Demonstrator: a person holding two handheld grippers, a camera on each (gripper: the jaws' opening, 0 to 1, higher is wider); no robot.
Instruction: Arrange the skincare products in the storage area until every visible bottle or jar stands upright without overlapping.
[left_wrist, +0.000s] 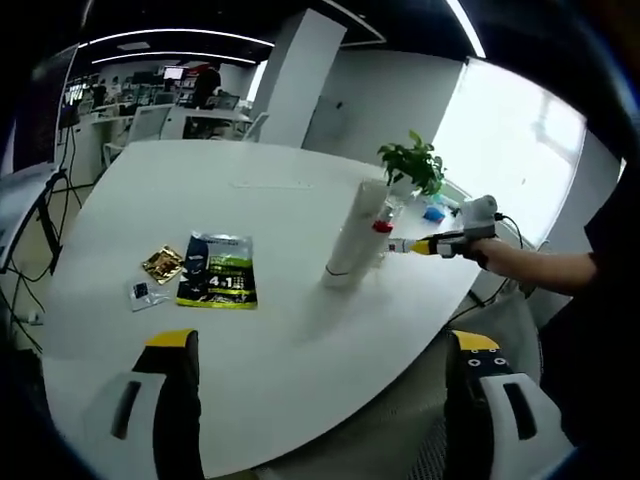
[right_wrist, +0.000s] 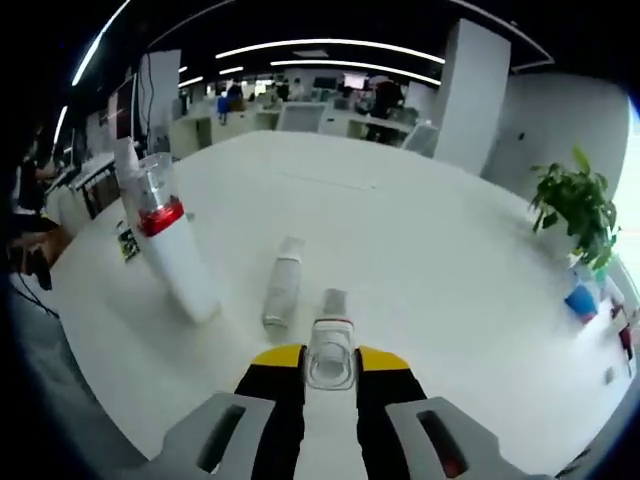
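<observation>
My right gripper is shut on a small white bottle with a clear cap, held just above the white table. Ahead of it a white bottle lies on its side. To its left a tall white bottle with a red band and clear cap stands upright. In the left gripper view the tall white bottle stands mid-table, and the right gripper reaches in from the right next to it. My left gripper is wide open over the near table edge, holding nothing.
Several sachets lie on the table's left: a dark green-printed packet and a gold one. A potted plant and a blue item sit at the table's far side. A person's forearm follows the right gripper. Desks fill the background.
</observation>
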